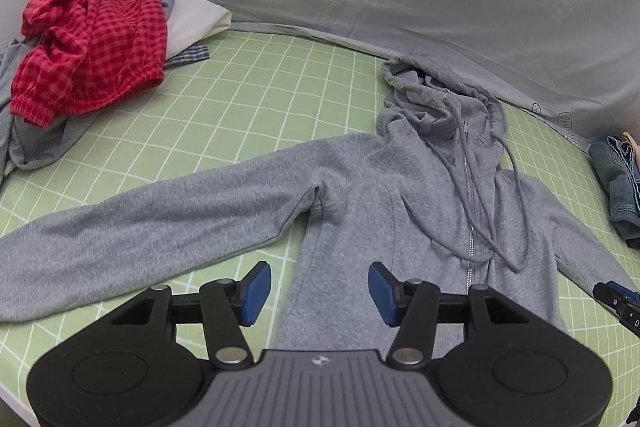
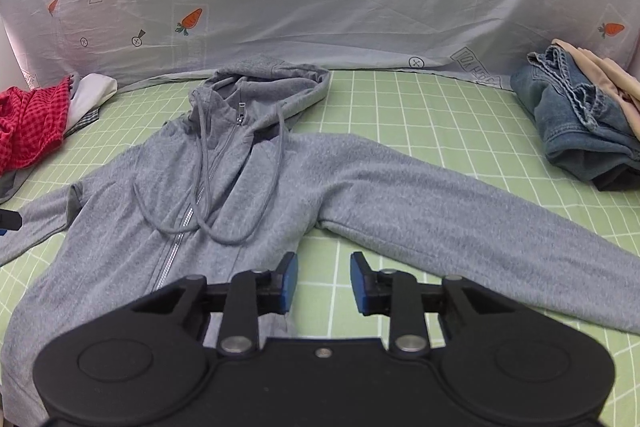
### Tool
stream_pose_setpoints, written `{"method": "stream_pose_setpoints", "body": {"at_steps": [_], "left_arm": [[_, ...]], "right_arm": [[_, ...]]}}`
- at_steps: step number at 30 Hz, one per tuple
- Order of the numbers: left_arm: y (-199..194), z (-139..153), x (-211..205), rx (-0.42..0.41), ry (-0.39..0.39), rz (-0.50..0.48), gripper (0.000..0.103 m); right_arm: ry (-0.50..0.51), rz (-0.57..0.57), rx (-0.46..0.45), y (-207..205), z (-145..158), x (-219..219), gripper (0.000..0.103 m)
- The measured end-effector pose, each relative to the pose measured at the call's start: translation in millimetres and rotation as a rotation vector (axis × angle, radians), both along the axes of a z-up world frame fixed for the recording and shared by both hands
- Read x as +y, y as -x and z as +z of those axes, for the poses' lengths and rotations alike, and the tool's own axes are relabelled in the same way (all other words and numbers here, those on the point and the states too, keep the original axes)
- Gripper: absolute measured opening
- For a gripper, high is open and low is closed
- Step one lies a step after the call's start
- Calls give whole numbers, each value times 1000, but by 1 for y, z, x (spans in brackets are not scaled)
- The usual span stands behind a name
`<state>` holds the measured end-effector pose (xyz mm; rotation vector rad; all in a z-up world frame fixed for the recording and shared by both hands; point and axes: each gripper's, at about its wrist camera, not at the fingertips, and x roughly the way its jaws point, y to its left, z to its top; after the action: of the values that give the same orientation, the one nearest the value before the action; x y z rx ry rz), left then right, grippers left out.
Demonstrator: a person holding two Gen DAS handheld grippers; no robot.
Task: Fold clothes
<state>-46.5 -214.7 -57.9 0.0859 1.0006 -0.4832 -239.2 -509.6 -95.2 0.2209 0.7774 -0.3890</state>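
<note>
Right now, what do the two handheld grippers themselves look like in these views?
Both match: the left gripper and right gripper have black linkage arms with silver pivot bolts, round black side housings and blue pads. The left's centre plate is ribbed grey with a small logo; the right's is plain black. No hands or sleeves show.

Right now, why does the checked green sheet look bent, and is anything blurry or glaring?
Left wrist view: fisheye lens bows the green grid-patterned sheet and darkens the corners; the grey zip-up hoodie is sharp. Right wrist view: same bowing; light is soft and even, no glare, the folded blue denim slightly soft.
</note>
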Motion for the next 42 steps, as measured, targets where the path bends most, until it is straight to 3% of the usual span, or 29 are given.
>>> {"method": "stream_pose_setpoints", "body": {"at_steps": [4,6,8,10,14,16,17,18,19,20,24,29,33,36,37,42], "left_arm": [[-53,-10,-45,4,3,-62,58],[-82,-18,-73,11,20,-88,60],[-106,-27,-97,22,40,-105,65],[-126,-38,-119,28,54,-121,71],[-158,-68,-153,68,35,-129,71],[-167,-79,-163,85,39,-138,68],[-169,-83,-167,94,46,-143,64],[-168,-85,-170,88,48,-144,52],[-167,-86,-174,74,47,-144,22],[-165,-87,-177,59,46,-144,15],[-161,-89,-186,7,15,-123,12],[-176,-89,-176,29,58,-12,12],[-179,-87,-179,43,50,-21,13],[-180,-86,-179,55,61,-10,16],[-182,-86,-178,62,69,0,18],[-186,-88,-179,68,81,-28,18]], "right_arm": [[36,13,26,-49,-12,-29,29],[51,6,46,-76,-23,-51,36],[78,8,69,-98,-35,-71,52],[102,10,95,-118,-47,-90,57],[92,-16,134,-136,-66,-121,61],[53,-13,110,-134,-70,-132,59],[24,-3,93,-132,-70,-136,44],[-8,11,74,-130,-69,-140,33],[-7,18,77,-128,-68,-140,6],[11,23,90,-127,-68,-138,1],[64,39,134,-112,-66,-134,1],[82,-46,200,-90,-62,-141,0],[122,-40,258,-104,-53,-134,2],[85,-42,122,-123,-38,-133,17],[41,-35,77,-132,-35,-132,27],[-162,120,11,-195,-48,-112,29]]}}
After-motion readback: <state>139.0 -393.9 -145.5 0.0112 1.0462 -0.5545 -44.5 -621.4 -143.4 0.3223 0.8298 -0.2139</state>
